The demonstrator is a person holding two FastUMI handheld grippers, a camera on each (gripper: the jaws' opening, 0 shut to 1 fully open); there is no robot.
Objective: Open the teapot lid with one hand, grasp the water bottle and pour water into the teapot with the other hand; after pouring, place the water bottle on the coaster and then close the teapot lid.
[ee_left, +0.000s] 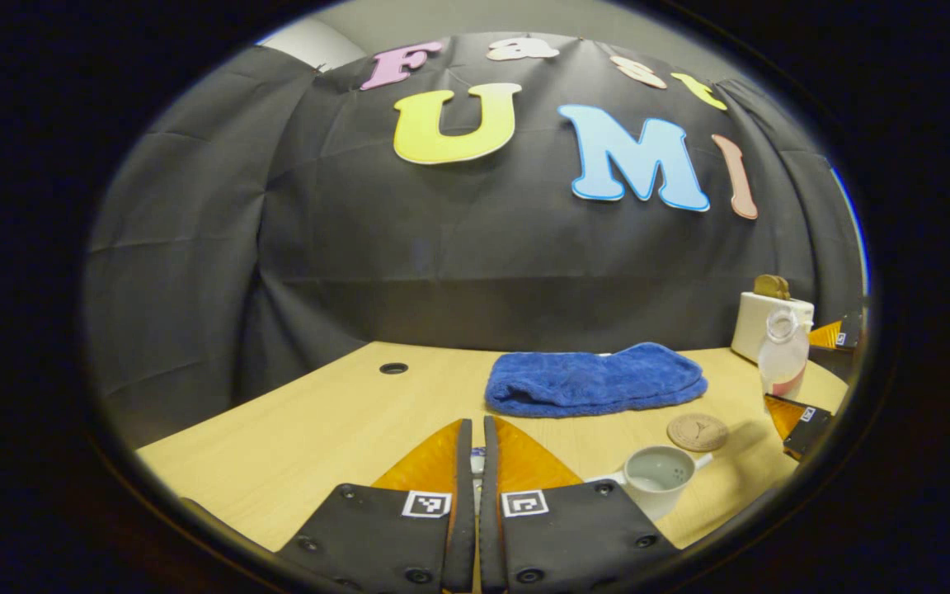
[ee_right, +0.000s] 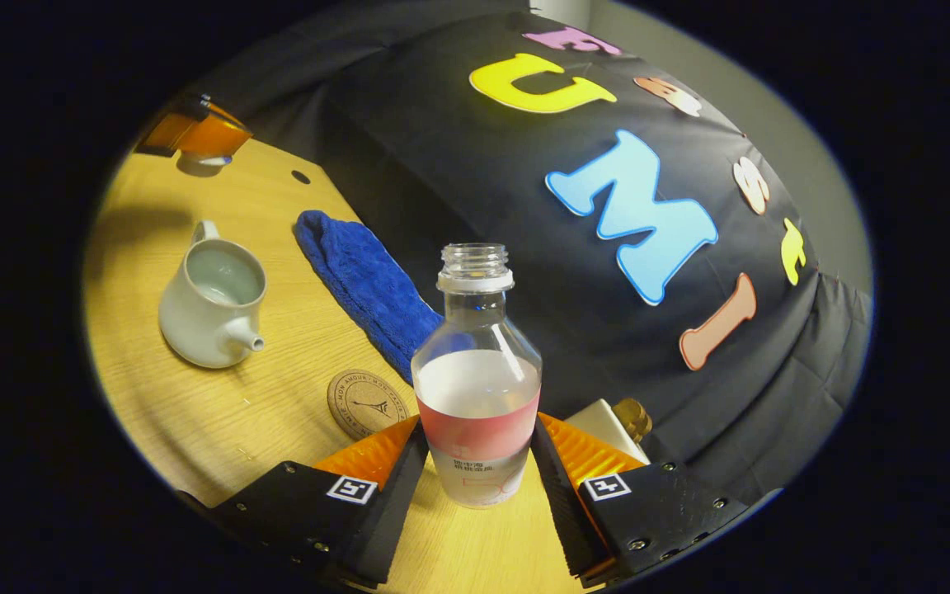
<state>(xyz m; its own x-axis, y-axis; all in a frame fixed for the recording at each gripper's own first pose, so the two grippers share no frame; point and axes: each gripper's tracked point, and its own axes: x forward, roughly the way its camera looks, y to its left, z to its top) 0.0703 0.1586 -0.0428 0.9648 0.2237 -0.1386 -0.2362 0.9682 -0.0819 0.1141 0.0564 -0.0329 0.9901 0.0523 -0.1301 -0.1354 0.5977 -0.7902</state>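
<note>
My right gripper (ee_right: 475, 470) clamps the bottle (ee_right: 477, 388) beside the coaster (ee_right: 366, 403); left gripper (ee_left: 476, 462) pinches the lid (ee_left: 477, 464).

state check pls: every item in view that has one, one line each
Teapot: lid off, open, upright on the table, some water inside.
Teapot lid: lifted off, held in the left tool.
Water bottle: uncapped, upright, part full, between the right tool's fingers, not on the coaster.
Coaster: flat on the table, nothing on it.
Blue towel: folded, lying flat.
Left tool: shut on the lid.
Right tool: shut on the bottle.
</note>
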